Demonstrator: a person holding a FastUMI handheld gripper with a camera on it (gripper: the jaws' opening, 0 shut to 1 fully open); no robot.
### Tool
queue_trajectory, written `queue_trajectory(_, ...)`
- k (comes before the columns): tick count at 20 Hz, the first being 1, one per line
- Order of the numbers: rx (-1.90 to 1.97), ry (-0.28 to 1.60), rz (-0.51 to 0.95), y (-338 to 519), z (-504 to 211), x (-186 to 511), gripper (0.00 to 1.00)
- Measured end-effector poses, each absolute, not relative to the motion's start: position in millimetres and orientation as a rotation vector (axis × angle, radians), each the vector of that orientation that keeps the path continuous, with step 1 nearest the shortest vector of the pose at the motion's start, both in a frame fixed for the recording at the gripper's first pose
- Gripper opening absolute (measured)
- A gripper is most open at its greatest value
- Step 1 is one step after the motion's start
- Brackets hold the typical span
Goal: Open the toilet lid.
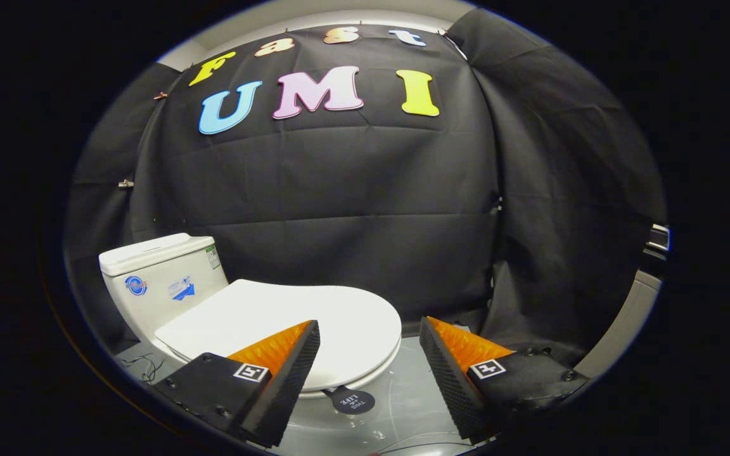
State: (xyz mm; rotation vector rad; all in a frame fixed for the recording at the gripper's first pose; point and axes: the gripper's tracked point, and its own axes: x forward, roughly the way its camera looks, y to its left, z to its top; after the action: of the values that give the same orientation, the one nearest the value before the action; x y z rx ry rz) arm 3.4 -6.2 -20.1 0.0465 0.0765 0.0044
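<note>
A staged booth, not a real bathroom: black cloth (pixel 365 209) drapes the walls behind a white toilet (pixel 263 316) that stands on a pale sheet floor (pixel 403 392), with loose wires (pixel 140 366) beside it. The gripper (pixel 370 332) hangs with fingers apart.

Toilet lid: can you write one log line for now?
lid: down, untouched | gripper: open, near lid's front edge | tank: behind lid

The gripper (pixel 370 329) is held level, pointing fwd. Its fingers (pixel 289 370) are spread wide apart w/ nothing pressed between them. Both tips are seen slightly raised, approx. even in height.
</note>
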Motion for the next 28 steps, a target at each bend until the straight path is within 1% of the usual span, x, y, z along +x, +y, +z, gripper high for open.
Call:
queue_trajectory(7,0.050,0.139,-0.013,-16.5,-41.8,5.3,0.99)
queue_trajectory(13,0.174,0.243,-0.022,-24.0,-68.7,5.5,0.98)
queue_trajectory(19,0.284,0.352,-0.062,-34.9,-103.8,3.9,0.99)
queue_trajectory(24,0.478,0.439,-0.040,-26.1,-129.4,1.2,0.99)
queue_trajectory(28,0.791,0.498,-0.007,-7.3,-135.2,1.8,0.99)
